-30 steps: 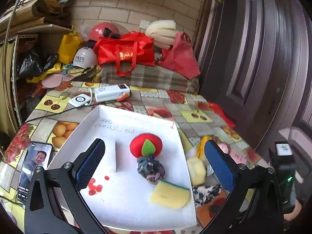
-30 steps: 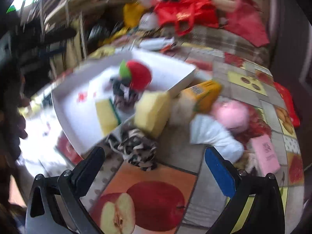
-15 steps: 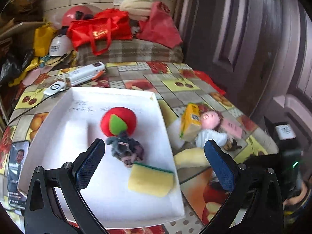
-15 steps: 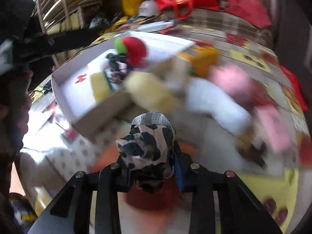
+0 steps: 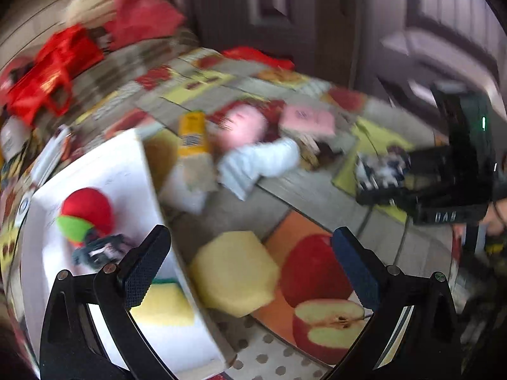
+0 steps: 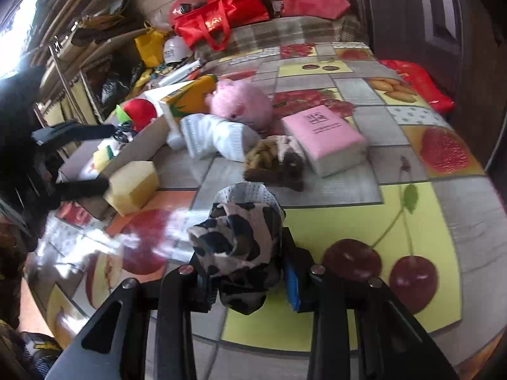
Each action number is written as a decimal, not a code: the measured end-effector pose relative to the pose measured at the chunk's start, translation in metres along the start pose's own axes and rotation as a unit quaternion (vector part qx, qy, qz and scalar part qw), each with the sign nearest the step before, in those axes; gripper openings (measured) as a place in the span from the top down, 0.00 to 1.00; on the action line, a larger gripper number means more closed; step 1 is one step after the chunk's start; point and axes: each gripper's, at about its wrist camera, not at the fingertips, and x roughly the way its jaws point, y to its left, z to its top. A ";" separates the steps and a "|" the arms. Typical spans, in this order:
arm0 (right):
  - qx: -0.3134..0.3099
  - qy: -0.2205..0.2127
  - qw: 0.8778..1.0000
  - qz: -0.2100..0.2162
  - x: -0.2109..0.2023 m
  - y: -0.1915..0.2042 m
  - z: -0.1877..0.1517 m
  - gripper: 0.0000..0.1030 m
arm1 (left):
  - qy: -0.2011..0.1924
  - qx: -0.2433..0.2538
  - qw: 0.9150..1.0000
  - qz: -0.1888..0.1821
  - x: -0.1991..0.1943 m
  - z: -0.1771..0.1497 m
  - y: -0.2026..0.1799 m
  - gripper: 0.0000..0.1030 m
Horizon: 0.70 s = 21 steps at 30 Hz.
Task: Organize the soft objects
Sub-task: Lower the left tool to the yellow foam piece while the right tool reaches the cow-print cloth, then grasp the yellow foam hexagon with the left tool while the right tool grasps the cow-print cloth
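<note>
Pink packet (image 6: pixel 323 133) with unreadable print beside pink toy (image 6: pixel 240 104), yellow sponge (image 5: pixel 234 272) between spread left jaws, spotted cloth (image 6: pixel 240 240) pinched by right jaws.

No legible text anywhere.

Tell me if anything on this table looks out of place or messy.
Several soft things lie scattered outside the white box: a yellow sponge block beside its wall, a pink plush, and a brown plush slumped against the pink packet. The right gripper holds a spotted cloth.
</note>
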 end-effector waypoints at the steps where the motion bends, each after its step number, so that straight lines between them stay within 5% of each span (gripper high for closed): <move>1: 0.002 -0.002 1.000 0.003 -0.001 -0.001 -0.001 0.67 | 0.011 0.016 1.000 -0.004 0.005 0.000 -0.005 0.00; 6: 0.033 -0.010 0.999 0.034 -0.003 -0.013 -0.004 0.68 | 0.060 0.058 0.996 -0.021 0.035 0.007 -0.025 0.00; 14: 0.043 -0.013 0.998 0.051 -0.004 -0.014 -0.005 0.67 | 0.127 0.043 0.991 0.000 0.069 0.002 -0.031 0.00; 21: 0.053 -0.016 0.997 0.056 -0.004 -0.017 -0.005 0.67 | 0.112 -0.006 0.990 -0.083 0.051 -0.006 -0.042 0.00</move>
